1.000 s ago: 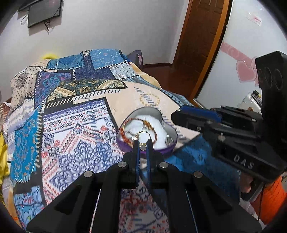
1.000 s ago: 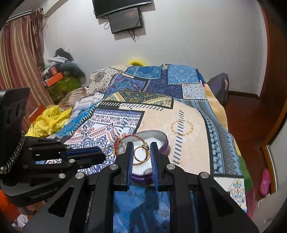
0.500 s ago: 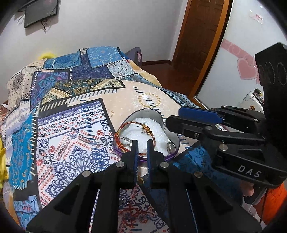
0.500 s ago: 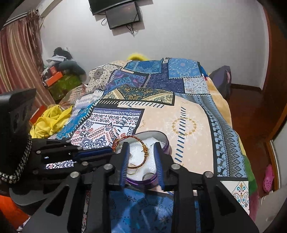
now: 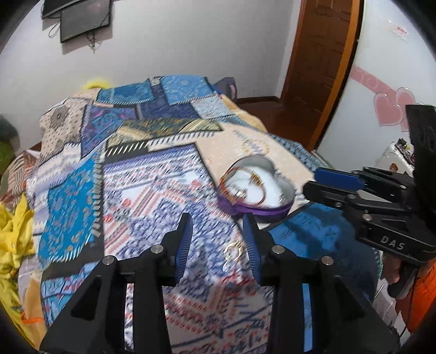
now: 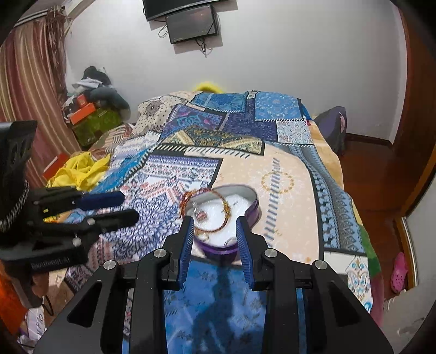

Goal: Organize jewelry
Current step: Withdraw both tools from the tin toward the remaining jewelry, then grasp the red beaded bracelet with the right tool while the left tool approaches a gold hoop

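opening left gripper (image 5: 217,234) over seemingly loose ring (image 5: 232,251).

"DAS" in white on right claw (image 5: 331,181) body.

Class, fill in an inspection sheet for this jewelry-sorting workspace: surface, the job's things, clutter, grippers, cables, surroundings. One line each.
Surface: patchwork bedspread over a bed, patterned in blue, cream and purple.
Job's things: purple heart-shaped tin with white lining, bangles lying in it and over its rim; small gold ring loose on the bedspread.
Clutter: yellow cloth at the bed's edge.
Grippers: left gripper jaws opening, nothing pinched, ring below between them; right gripper jaws apart before the tin, holding nothing.
Cables: wires dangling under the wall screen.
Surroundings: striped curtain, wooden door, piled boxes.
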